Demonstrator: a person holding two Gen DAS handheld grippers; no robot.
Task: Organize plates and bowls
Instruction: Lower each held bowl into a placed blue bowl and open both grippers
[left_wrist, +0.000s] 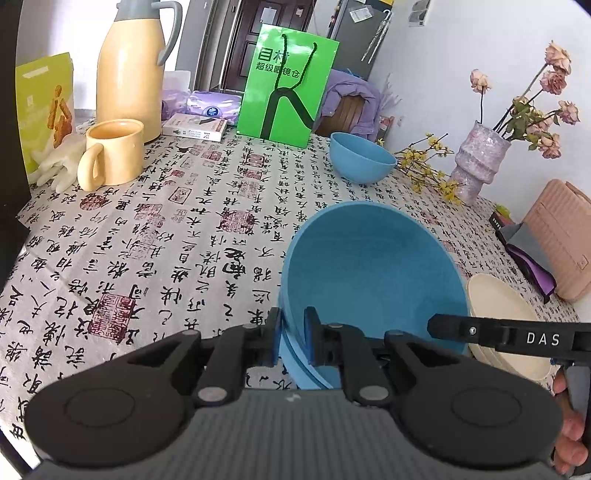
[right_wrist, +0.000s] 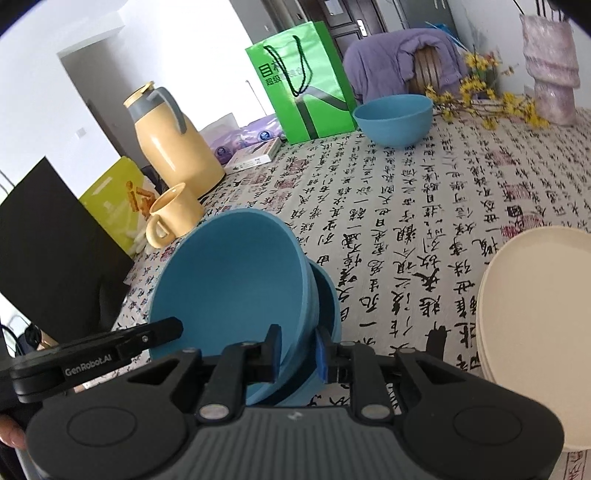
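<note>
Two blue bowls are nested in front of me; the upper bowl (left_wrist: 373, 273) (right_wrist: 232, 280) tilts inside the lower bowl (right_wrist: 327, 306). My left gripper (left_wrist: 293, 339) is shut on the near rim of the blue bowls. My right gripper (right_wrist: 299, 350) is shut on the rims of the same nested bowls from the other side. A third blue bowl (left_wrist: 360, 157) (right_wrist: 393, 118) stands alone at the far side of the table. A stack of cream plates (left_wrist: 506, 325) (right_wrist: 539, 314) lies just right of the nested bowls.
A yellow mug (left_wrist: 112, 153), a yellow thermos (left_wrist: 133, 66), a green paper bag (left_wrist: 286, 81), a small box (left_wrist: 195, 127) and tissue packs stand at the back left. A pink vase (left_wrist: 478, 162) with dried flowers and a pink case (left_wrist: 561, 236) stand at the right.
</note>
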